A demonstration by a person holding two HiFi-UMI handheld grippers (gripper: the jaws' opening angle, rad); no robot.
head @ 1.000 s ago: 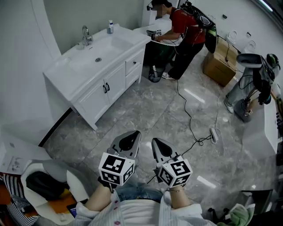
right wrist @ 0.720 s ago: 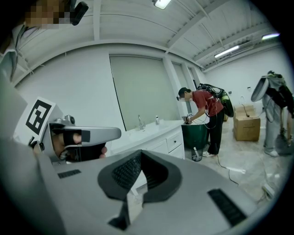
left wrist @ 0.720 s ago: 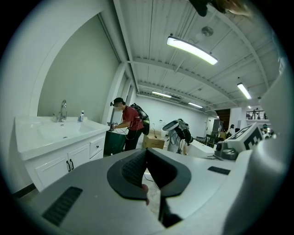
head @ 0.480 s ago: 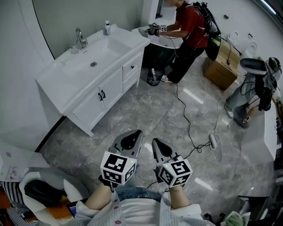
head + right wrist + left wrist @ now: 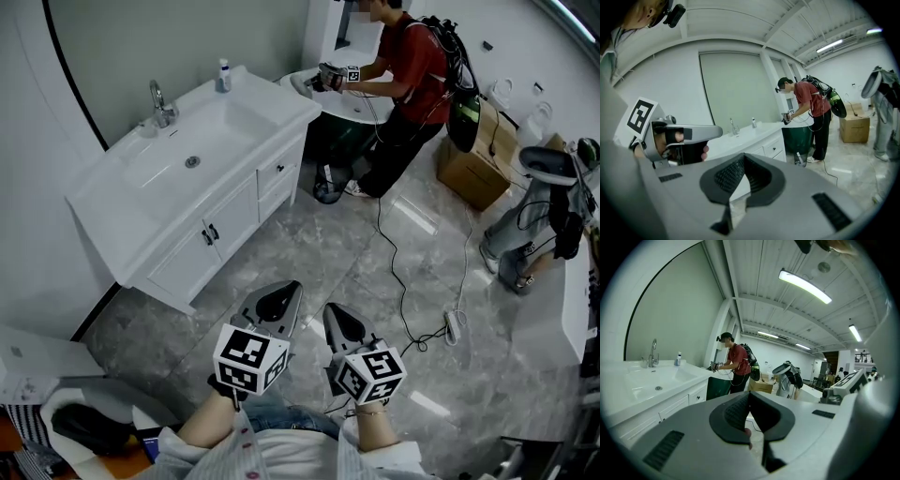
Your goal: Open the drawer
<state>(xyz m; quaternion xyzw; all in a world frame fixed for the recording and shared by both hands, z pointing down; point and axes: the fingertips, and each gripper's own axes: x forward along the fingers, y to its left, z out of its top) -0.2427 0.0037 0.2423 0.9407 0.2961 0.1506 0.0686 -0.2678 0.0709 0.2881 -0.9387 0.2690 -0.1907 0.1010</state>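
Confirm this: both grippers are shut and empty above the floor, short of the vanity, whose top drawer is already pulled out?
Not quite: the top drawer of the vanity is closed, flush with the cabinet front, as the head view shows. The rest stands: left gripper and right gripper are shut and empty above the floor, short of the vanity.

Glossy white vanity cabinet, shiny metal tap, polished grey stone-look floor, matt brown cardboard box.

Floor between us and the vanity: bare, open passage. Drawer front: nothing before it. To its right we note a person at the next basin, a cable across the tiles and a cardboard box beyond.
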